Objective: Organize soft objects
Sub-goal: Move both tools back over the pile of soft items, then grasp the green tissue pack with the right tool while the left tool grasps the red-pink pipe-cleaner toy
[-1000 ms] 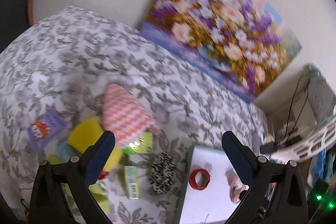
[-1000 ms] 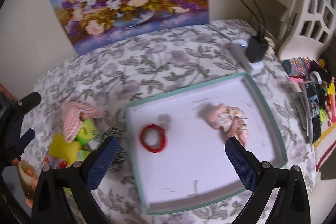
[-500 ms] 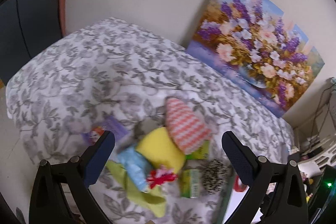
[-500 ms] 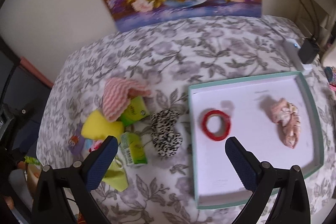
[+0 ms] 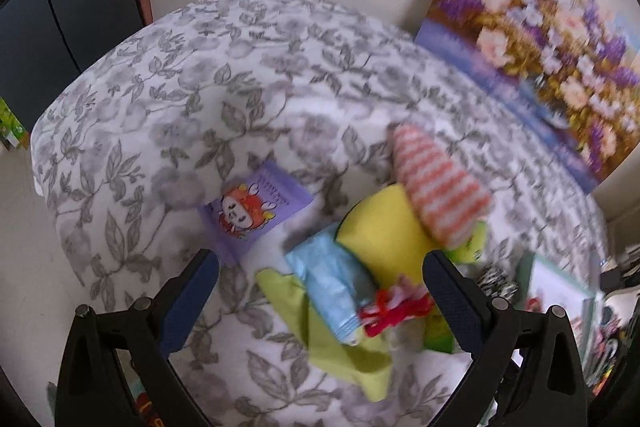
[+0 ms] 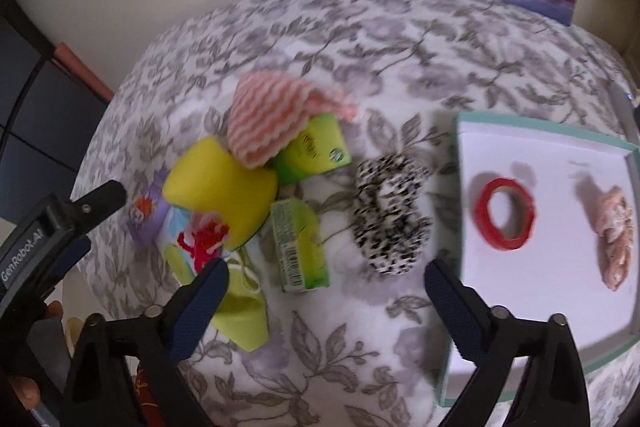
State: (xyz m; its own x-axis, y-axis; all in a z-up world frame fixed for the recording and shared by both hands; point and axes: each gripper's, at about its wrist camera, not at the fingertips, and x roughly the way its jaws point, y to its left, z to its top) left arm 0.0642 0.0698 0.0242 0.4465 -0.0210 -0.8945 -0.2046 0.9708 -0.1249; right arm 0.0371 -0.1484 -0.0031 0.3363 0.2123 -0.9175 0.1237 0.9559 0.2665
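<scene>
The black-and-white scrunchie (image 6: 390,215) lies on the floral cloth (image 6: 400,39), just left of the tray (image 6: 540,125), now nearer the right gripper (image 6: 326,287), whose empty jaws are closing. The left gripper (image 5: 320,283), spread wide and seemingly empty, has swung over the pile.

Left gripper (image 5: 320,291) points steeply downward, jaws wide apart, nothing between the pads. Right gripper (image 6: 326,297) points steeply downward; its jaws are closing, pads clear of any object.
</scene>
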